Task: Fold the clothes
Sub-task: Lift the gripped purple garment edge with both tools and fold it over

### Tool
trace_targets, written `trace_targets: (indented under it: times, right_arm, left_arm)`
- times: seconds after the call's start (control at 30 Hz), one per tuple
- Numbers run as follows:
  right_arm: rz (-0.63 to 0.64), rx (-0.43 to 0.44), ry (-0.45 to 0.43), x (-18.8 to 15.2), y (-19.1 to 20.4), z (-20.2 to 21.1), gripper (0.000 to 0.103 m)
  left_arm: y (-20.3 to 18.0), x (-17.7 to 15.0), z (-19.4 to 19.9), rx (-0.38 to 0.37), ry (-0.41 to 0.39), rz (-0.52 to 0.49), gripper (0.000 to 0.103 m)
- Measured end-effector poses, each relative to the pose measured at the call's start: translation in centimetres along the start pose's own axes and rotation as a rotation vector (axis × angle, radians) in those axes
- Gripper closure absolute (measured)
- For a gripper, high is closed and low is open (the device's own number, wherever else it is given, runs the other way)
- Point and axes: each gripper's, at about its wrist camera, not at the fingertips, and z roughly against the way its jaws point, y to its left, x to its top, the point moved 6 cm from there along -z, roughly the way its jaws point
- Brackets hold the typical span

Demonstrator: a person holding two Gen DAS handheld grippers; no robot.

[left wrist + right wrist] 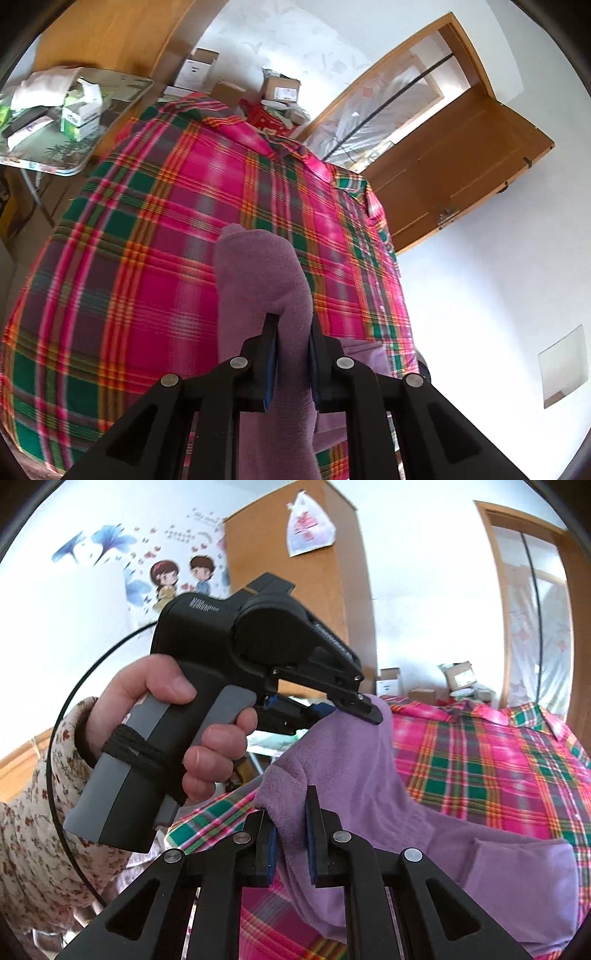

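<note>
A purple fleece garment (258,280) is lifted off a bed covered by a pink, green and orange plaid sheet (147,240). My left gripper (291,332) is shut on a raised fold of it. In the right wrist view my right gripper (290,812) is shut on another edge of the same purple garment (351,775), which slopes down to the right across the plaid sheet (480,760). The left gripper (364,705), held in a hand with a floral sleeve, pinches the cloth's upper corner just beyond my right one.
A folding table (122,110) with boxes and packets stands left of the bed. Cardboard boxes (280,88) are stacked past the bed's far end. A wooden door (461,158) stands open at the right. A wooden wardrobe (295,598) rises behind the left gripper.
</note>
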Motion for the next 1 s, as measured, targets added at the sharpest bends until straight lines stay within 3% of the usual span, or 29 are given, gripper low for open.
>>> trace_targets:
  times: [0.43, 1.0]
  right_arm:
    - [-0.129, -0.118, -0.082, -0.4, -6.3, 7.1, 0.091]
    - [-0.272, -0.205, -0.121, -2.3, -13.1, 11.7, 0.091]
  left_arm:
    - [-8.0, -0.9, -4.0, -0.101, 0.055, -0.091, 0.087]
    - [-14.2, -2.3, -10.2, -0.109, 0.162, -0.158, 0.087]
